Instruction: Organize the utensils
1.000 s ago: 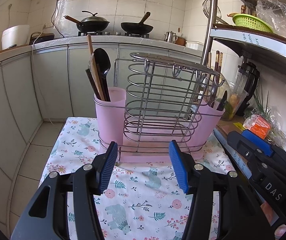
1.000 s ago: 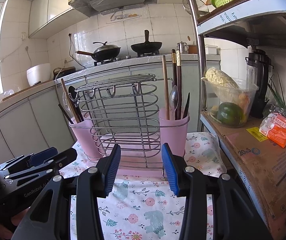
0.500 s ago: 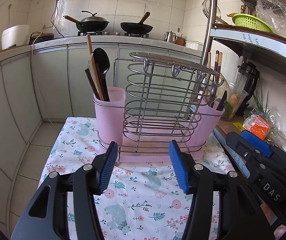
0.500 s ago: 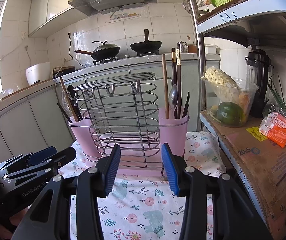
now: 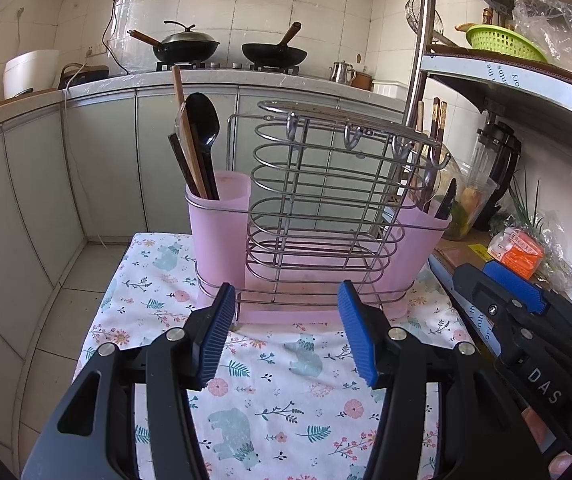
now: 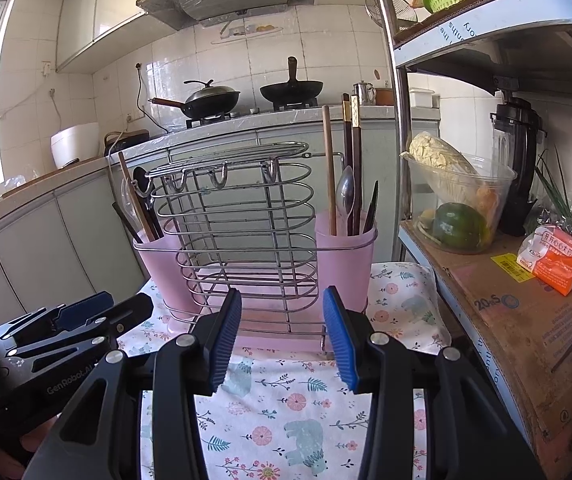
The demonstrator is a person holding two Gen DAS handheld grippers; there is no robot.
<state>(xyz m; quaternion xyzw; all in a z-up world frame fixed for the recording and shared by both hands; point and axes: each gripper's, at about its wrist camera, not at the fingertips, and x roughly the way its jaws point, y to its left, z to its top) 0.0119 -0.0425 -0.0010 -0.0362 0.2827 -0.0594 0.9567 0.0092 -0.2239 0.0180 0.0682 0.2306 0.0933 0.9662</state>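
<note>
A wire utensil rack (image 5: 318,208) with a pink tray and two pink cups stands on a floral cloth (image 5: 269,396). The left cup (image 5: 217,232) holds a black spoon (image 5: 202,124), a wooden utensil and dark chopsticks. The right cup (image 6: 345,256) holds chopsticks, a metal spoon (image 6: 344,194) and a black knife (image 6: 371,208). My left gripper (image 5: 283,340) is open and empty, just in front of the rack. My right gripper (image 6: 281,338) is open and empty, in front of the rack (image 6: 245,232) near the right cup.
A shelf unit stands at the right with a cardboard box (image 6: 518,320), a bowl of vegetables (image 6: 458,208), an orange packet (image 6: 554,260) and a blender (image 6: 520,160). A steel post (image 5: 420,52) rises behind the rack. A counter with two woks (image 5: 273,52) lies behind.
Both views have shifted very slightly; the rack looks a touch nearer. Both grippers stay open and empty.
</note>
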